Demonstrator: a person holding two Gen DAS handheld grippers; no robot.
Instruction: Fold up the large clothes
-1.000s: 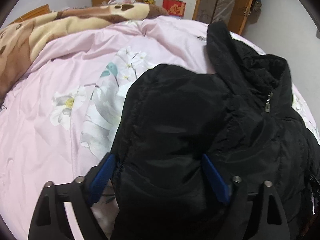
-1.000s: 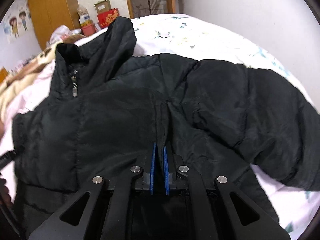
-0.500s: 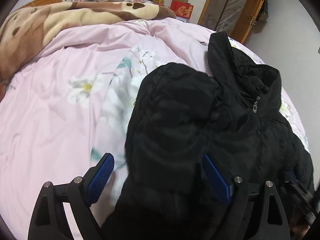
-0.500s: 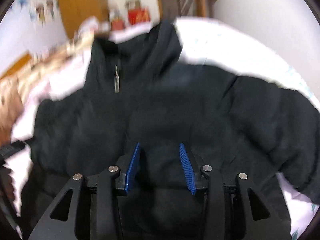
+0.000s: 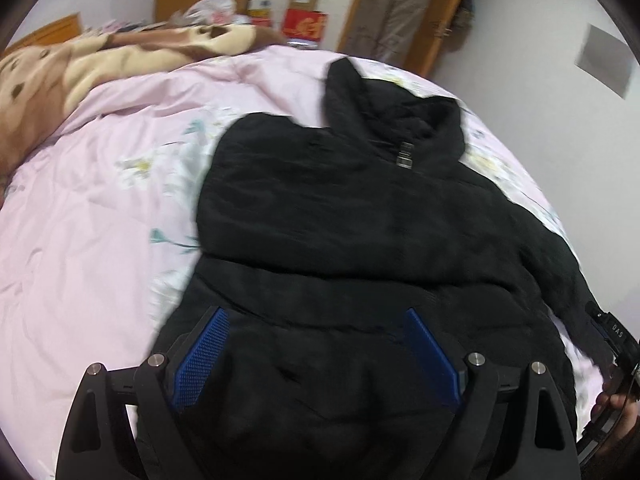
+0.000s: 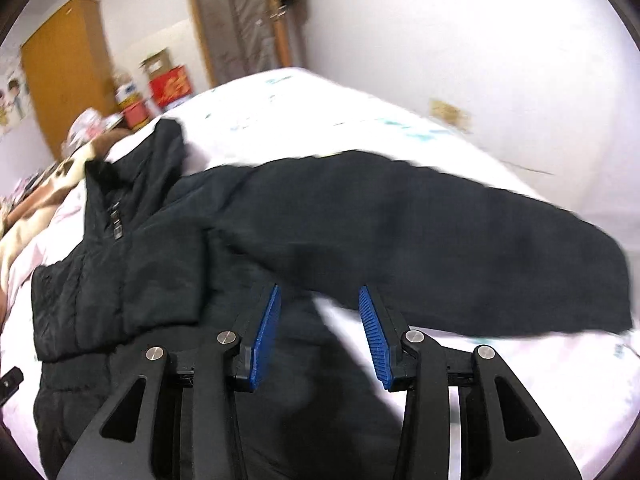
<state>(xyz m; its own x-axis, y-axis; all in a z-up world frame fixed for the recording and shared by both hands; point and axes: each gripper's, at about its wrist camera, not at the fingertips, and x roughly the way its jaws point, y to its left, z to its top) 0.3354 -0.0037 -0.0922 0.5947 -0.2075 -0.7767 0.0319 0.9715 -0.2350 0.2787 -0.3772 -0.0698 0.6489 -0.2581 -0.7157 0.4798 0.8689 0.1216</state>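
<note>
Your black puffer jacket (image 5: 360,220) lies spread on the pink floral quilt (image 5: 100,208), one sleeve folded across its chest. Your left gripper (image 5: 316,356) hangs wide above the hem; your right gripper (image 6: 318,332), half-spread after just opening, holds nothing.

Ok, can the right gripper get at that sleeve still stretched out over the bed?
Probably yes. The right gripper is open with nothing between its jaws, and the sleeve lies flat on the bedcover just ahead of it. Nothing sits on or in front of the sleeve.
</note>
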